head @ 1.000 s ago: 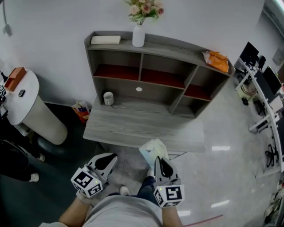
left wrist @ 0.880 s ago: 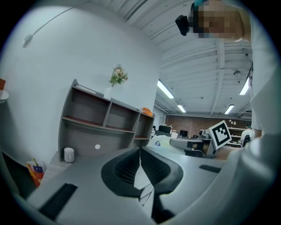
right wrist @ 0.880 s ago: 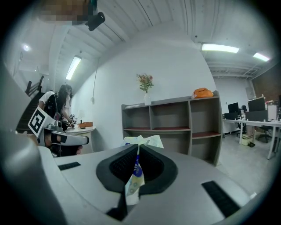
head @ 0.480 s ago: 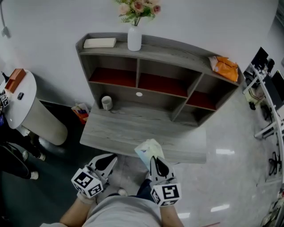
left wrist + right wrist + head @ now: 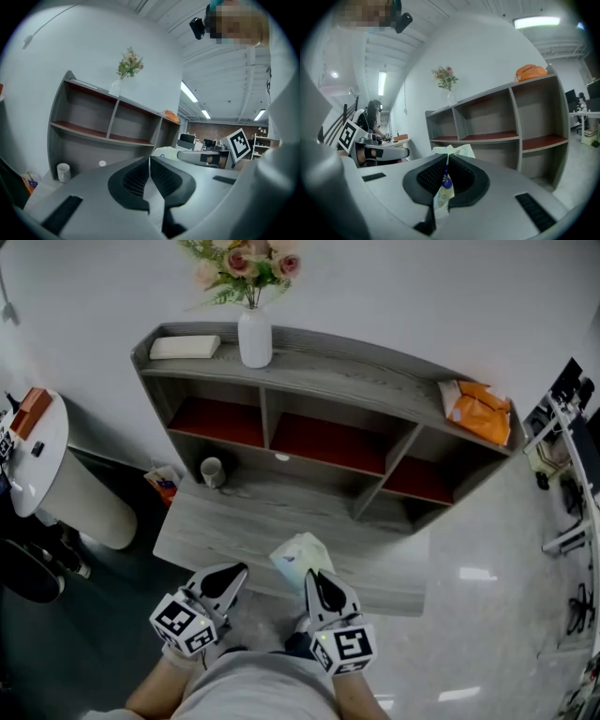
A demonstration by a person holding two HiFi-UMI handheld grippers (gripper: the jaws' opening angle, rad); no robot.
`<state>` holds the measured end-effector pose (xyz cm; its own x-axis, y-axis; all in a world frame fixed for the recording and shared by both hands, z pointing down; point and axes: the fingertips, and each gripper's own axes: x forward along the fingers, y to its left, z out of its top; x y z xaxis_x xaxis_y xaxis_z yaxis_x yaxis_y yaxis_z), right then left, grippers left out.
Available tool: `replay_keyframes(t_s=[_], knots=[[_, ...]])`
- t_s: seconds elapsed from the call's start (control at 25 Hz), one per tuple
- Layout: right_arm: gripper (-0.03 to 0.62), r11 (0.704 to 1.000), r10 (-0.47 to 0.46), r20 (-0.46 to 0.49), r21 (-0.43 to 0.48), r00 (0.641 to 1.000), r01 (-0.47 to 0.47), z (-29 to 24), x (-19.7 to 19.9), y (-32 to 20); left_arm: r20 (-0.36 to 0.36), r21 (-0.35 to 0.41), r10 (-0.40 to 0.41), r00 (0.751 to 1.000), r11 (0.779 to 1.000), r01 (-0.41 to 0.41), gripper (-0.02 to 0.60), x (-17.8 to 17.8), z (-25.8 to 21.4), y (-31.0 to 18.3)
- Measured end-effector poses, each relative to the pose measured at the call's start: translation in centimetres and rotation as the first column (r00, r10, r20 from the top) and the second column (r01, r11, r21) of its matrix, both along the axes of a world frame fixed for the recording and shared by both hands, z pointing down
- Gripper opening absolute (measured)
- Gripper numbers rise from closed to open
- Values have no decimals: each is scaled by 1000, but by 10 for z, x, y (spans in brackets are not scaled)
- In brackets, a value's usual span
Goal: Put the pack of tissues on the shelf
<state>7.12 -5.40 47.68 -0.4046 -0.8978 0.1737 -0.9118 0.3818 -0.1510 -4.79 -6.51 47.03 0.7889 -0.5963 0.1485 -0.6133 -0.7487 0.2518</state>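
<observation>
1. Two tools: the left tool (image 5: pixel 232 572) has its jaws pressed together; the right tool (image 5: pixel 316 577) has its jaws pinching the one pack of tissues (image 5: pixel 298 557).
2. The pack is held over the near edge of the worktop (image 5: pixel 234 526), apart from the shelf (image 5: pixel 328 381) beyond.
3. Shelf top: one book (image 5: pixel 185 347) at left, one vase (image 5: pixel 254 337) of flowers, one orange bag (image 5: pixel 480 409) at right.
4. One mug (image 5: pixel 212 471) stands on the worktop, far left.
</observation>
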Motion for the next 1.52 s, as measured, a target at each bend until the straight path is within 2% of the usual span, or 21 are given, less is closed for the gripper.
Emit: replay_keyframes(t_s=[0.44, 0.68, 0.88, 1.08, 1.36, 1.52], knots=[[18, 997, -62, 26, 38, 998, 61, -14, 67, -62, 29, 11, -84, 996, 996, 84, 18, 61, -6, -47], [18, 997, -48, 16, 62, 999, 47, -23, 87, -91, 33, 8, -98, 995, 995, 98, 18, 78, -8, -60], [20, 997, 9, 20, 71, 1000, -11, -31, 99, -115, 28, 3, -66, 997, 998, 65, 18, 84, -10, -74], [19, 991, 111, 6, 74, 994, -112, -37, 108, -144, 32, 20, -21, 999, 1000, 21, 18, 78, -21, -98], [20, 962, 251, 9, 108, 968, -250, -55, 118, -182, 42, 47, 4, 999, 999, -6, 18, 68, -38, -131], [20, 943, 306, 0, 137, 952, -303, -66, 123, -205, 36, 63, -10, 999, 998, 8, 18, 57, -46, -146]])
